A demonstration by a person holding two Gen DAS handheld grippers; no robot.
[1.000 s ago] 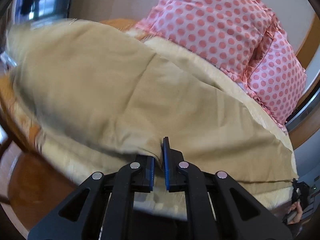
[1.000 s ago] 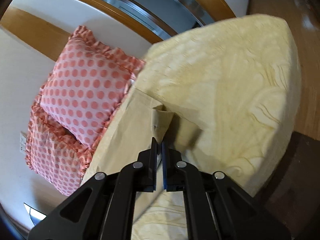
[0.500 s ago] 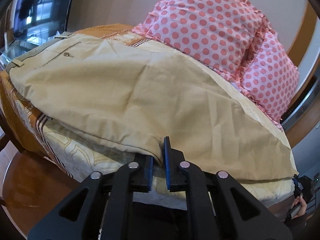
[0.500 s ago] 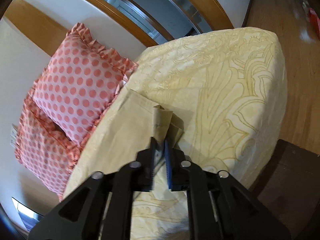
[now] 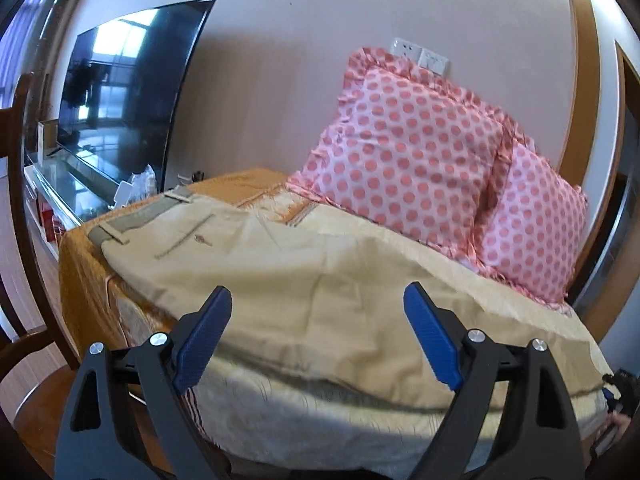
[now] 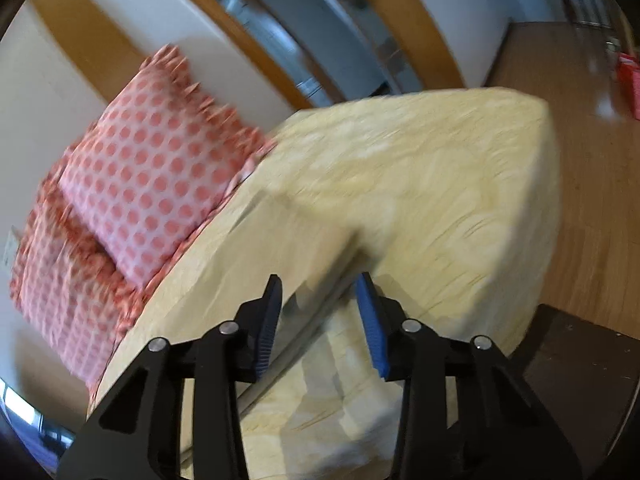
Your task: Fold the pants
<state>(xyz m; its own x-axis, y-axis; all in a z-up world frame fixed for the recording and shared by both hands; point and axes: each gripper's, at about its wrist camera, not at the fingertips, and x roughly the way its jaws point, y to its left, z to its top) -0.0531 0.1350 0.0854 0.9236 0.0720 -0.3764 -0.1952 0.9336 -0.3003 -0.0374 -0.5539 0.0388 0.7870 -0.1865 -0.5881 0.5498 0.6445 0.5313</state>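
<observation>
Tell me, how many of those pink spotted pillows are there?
2. The front pillow leans against the wall behind the beige pants; the second pillow is tucked partly behind it, further along the wall. Others could be hidden out of view.

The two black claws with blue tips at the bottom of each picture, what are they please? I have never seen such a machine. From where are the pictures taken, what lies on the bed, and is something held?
They are no machine's arms. A person holds a two-finger gripper in each hand, and a wide-angle camera on each one looks forward along its fingers.

One picture is from the left gripper. Its blue-padded fingers stand wide apart and hold nothing. Before it, long beige cotton pants lie spread on a pale yellow patterned bedspread, with the waistband at the far left. Two pink polka-dot pillows lean on the wall, and a dark television stands at the left.

The other picture, which is blurred, is from the right gripper. It is open too, just above the pants' edge, and grips nothing.
</observation>
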